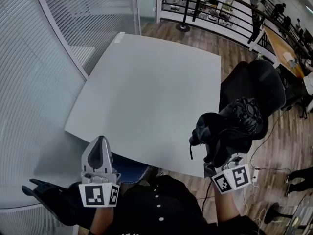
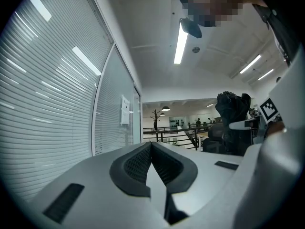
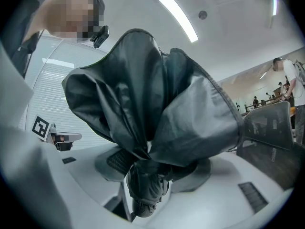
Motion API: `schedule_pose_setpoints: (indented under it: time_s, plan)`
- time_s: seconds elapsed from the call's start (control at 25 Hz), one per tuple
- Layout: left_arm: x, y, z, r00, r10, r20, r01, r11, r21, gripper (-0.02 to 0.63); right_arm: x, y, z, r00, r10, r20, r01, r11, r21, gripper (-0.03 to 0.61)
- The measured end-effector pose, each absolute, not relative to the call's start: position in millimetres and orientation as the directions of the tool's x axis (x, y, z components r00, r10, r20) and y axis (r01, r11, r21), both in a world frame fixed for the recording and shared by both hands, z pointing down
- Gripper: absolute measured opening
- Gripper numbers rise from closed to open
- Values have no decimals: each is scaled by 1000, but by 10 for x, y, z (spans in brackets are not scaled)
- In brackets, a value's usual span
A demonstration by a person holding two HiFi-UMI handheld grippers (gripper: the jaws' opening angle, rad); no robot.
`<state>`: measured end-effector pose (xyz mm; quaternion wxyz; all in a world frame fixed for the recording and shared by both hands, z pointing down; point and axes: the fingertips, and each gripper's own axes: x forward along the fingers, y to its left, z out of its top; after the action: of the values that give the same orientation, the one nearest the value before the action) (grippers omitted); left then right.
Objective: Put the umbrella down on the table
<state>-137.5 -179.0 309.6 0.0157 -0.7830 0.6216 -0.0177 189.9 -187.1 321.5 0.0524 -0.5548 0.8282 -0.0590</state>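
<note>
Left fingers (image 2: 136,163) together, right fingers (image 3: 118,161) clamping

The pale, smooth worktop (image 1: 146,92) stands on a wooden floor (image 1: 234,50), its left edge beside the slatted glass wall (image 1: 29,82).

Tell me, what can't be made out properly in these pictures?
- Umbrella shaft and handle: right gripper view, wrapped in its own fabric.
- Right hand-held gripper jaws: head view, under the umbrella.
- Chair: head view, partly behind the umbrella.
- Distant people: head view, too small.
- Dark shape at bottom left: head view, partly behind the left hand-held gripper; unclear what it is.
</note>
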Motion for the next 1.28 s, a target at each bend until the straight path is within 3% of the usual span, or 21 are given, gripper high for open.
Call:
schedule_pose_setpoints:
  time_s: [0.6, 1.0, 1.28]
  plan:
    - [-1366, -1861, 3295, 183, -978, 96, -982, -187, -35, 15, 1763, -2138, 3470, -489, -871, 38, -860, 475, -184, 236]
    - [-1685, -2022, 3492, 206, -969, 137, -978, -209, -6, 15, 1204, -2388, 3893, -535, -829, 161, -842, 508, -183, 236]
    - [-1869, -1958, 3673, 194, -963, 187, -981, -194, 19, 15, 840, -2578, 4403, -581, -774, 252, -807, 508, -301, 236]
